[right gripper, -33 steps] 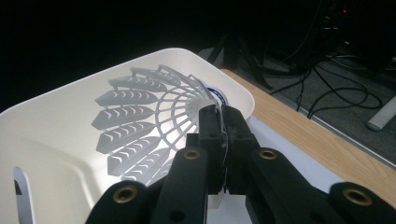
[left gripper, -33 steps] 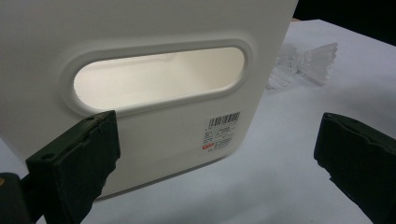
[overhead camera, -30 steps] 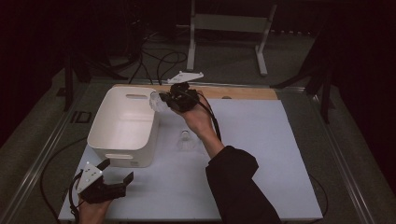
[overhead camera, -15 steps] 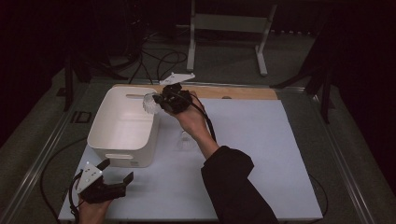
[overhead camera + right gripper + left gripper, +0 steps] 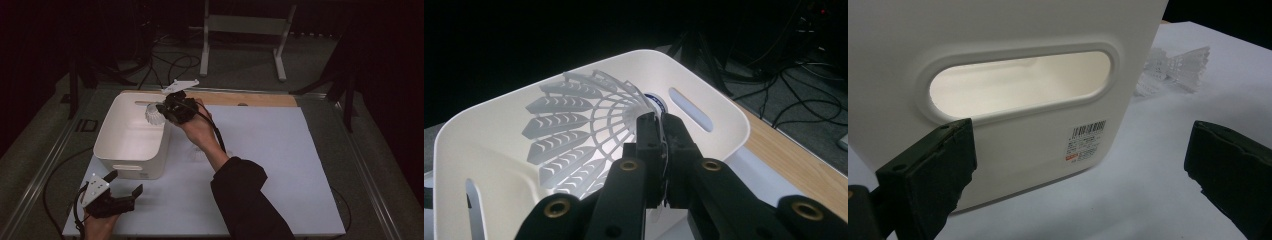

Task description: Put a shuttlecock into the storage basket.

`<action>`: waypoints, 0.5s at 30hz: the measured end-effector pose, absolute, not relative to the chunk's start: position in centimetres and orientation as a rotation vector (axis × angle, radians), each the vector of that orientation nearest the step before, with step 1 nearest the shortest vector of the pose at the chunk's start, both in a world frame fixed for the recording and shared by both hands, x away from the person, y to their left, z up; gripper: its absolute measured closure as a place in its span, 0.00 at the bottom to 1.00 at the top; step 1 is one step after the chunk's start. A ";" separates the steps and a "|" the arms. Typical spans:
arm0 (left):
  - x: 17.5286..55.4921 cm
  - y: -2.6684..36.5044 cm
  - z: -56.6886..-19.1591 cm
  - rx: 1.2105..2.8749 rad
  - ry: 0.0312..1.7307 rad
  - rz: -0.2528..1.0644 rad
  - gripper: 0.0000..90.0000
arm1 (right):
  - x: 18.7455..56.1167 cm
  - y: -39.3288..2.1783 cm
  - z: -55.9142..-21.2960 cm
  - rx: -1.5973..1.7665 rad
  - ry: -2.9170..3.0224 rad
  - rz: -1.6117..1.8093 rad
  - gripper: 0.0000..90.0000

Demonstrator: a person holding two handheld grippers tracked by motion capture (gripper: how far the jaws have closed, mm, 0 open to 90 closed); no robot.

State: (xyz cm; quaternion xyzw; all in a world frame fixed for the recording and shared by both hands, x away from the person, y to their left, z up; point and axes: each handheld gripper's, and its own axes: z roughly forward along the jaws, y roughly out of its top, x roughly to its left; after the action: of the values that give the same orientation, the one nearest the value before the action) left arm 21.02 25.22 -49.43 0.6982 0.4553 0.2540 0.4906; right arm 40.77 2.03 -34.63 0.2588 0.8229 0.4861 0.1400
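My right gripper (image 5: 160,111) is shut on the skirt of a white plastic shuttlecock (image 5: 152,115) and holds it above the right side of a white bin (image 5: 127,152). In the right gripper view the jaws (image 5: 661,125) pinch the shuttlecock (image 5: 574,135) near its cork end, with the bin's (image 5: 704,95) inside below it. A second shuttlecock (image 5: 199,153) lies on the white sheet right of the bin. My left gripper (image 5: 125,182) stands open near the table's front left corner. It faces the bin's handle slot (image 5: 1023,87), with the lying shuttlecock (image 5: 1173,70) past the bin's corner.
A white sheet (image 5: 280,165) covers the table, with a wooden strip (image 5: 250,99) along its far edge. A white metal stand (image 5: 245,30) and cables lie on the dark floor beyond. The sleeve of the right arm (image 5: 245,200) crosses the sheet's middle.
The right gripper has carried the shuttlecock leftward, from beside the bin's right rim to over the bin. The left gripper has stayed where it was.
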 end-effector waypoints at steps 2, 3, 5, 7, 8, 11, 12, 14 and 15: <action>21.0 25.2 -49.4 1.695 1.105 0.616 0.01 | 40.7 2.3 -34.7 0.750 2.381 1.403 0.98; 21.0 25.2 -49.4 1.695 1.107 0.616 0.01 | 40.7 2.4 -34.7 0.736 2.386 1.400 0.98; 21.0 25.2 -49.4 1.694 1.104 0.617 0.01 | 40.6 2.6 -34.7 0.734 2.391 1.397 0.98; 21.0 25.2 -49.4 1.695 1.105 0.617 0.01 | 40.6 2.8 -34.7 0.729 2.393 1.396 0.98; 21.0 25.2 -49.4 1.694 1.105 0.617 0.01 | 40.6 2.9 -34.7 0.732 2.391 1.395 0.98; 21.0 25.2 -49.4 1.696 1.105 0.616 0.01 | 40.7 3.0 -34.7 0.734 2.395 1.399 0.96; 21.0 25.2 -49.4 1.696 1.105 0.616 0.01 | 40.7 3.0 -34.7 0.729 2.398 1.411 0.90; 21.0 25.2 -49.4 1.695 1.104 0.616 0.01 | 40.8 3.0 -34.7 0.727 2.402 1.464 0.62; 21.0 25.2 -49.4 1.694 1.103 0.617 0.01 | 40.9 3.0 -34.7 0.741 2.422 1.485 0.52</action>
State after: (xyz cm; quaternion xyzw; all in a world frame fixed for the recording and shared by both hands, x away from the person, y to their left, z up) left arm 21.02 25.24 -49.42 0.6980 0.4545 0.2541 0.4916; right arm 40.92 2.99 -34.73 0.2509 0.8206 0.5031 0.1025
